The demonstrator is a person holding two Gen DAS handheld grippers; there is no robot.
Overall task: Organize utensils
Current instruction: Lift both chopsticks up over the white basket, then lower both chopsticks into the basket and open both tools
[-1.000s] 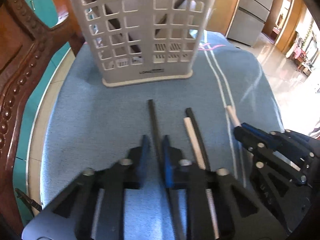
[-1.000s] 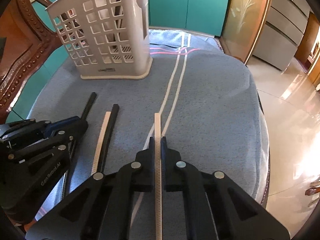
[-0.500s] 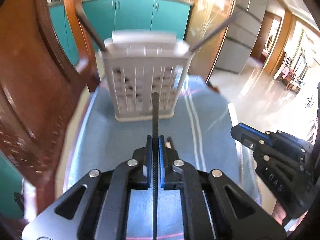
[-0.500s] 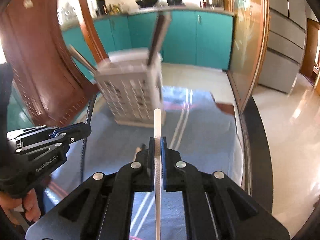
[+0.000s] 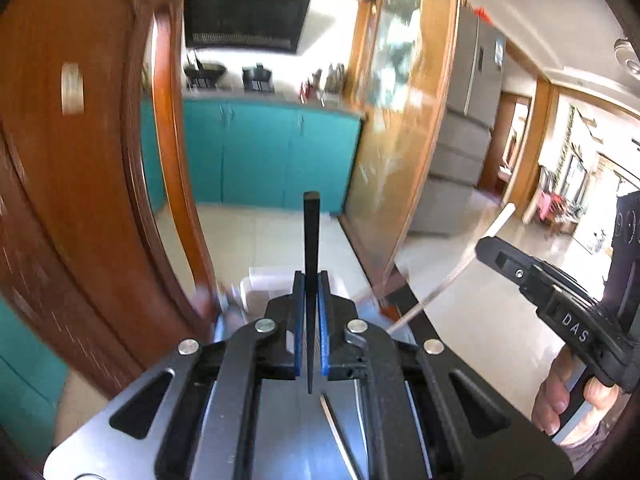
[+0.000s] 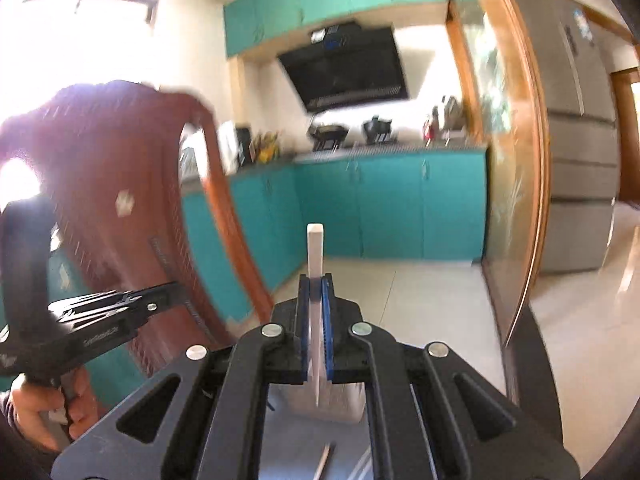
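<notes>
Both grippers have risen from the counter, left gripper [image 5: 311,334] clamping the black chopstick [image 5: 311,248], right gripper [image 6: 316,330] the white chopstick [image 6: 315,252], high above the basket [image 6: 340,410]; thin, stiff, light, slippery, better held mid-length.

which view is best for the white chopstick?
Right wrist: the white chopstick stands centred and sharp, clamped in the right gripper. The left wrist view catches it only sidelong at the right, a thin pale stick partly hidden behind that gripper.
</notes>
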